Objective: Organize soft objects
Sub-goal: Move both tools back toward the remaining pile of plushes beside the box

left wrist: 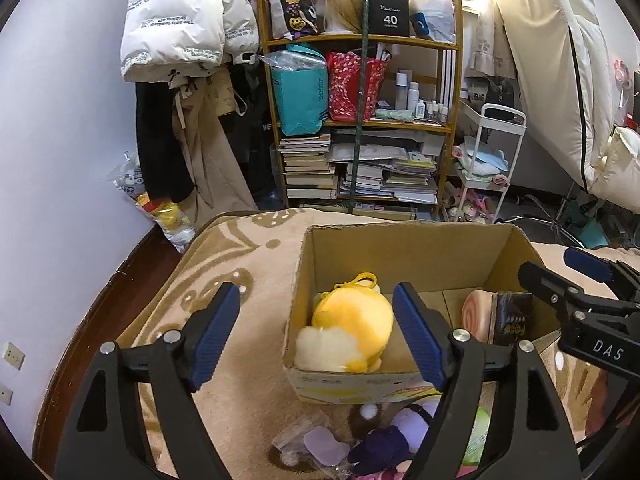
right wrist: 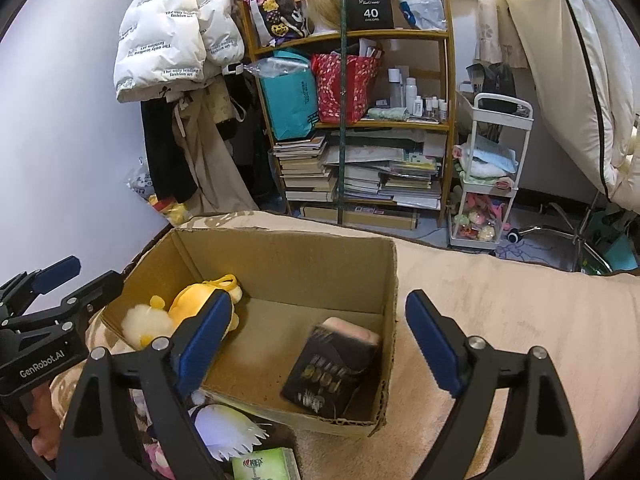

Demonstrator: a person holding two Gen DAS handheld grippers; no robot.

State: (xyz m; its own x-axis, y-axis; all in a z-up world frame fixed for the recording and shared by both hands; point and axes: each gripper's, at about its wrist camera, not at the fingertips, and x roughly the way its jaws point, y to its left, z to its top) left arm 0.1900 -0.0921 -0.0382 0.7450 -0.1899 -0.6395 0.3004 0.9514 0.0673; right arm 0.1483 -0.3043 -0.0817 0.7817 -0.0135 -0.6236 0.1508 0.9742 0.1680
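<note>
Left wrist view: the left gripper (left wrist: pixel 316 336) stands with its jaws apart and nothing pressed between them, hanging over the near wall of the cardboard box (left wrist: pixel 404 240). At six o'clock, nearest of all, a purple doll (left wrist: pixel 390 440) and a clear packet (left wrist: pixel 316 446) lie on the beige blanket (left wrist: pixel 240 256), not yet sorted. Just beyond, inside the box at about twelve o'clock from the fingertips, the yellow plush toy (left wrist: pixel 352 320) rests against the left wall, its white fluffy part towards the camera. At three o'clock in the box a pink roll-shaped cushion (left wrist: pixel 476 314) stands touching a dark packet (left wrist: pixel 512 316). The right gripper (right wrist: pixel 316 344), seen in its own view, is likewise wide open and empty above the box, the dark packet lying tilted at its twelve o'clock. Farther off, a wooden bookshelf (left wrist: pixel 360 120) fills twelve o'clock and a white puffer jacket (left wrist: pixel 176 20) hangs at eleven. The doll looks light, limp and squashy, unlikely to break or slip; I would pinch it across the body rather than by hair or limbs, which would probably let it dangle and swing.
</note>
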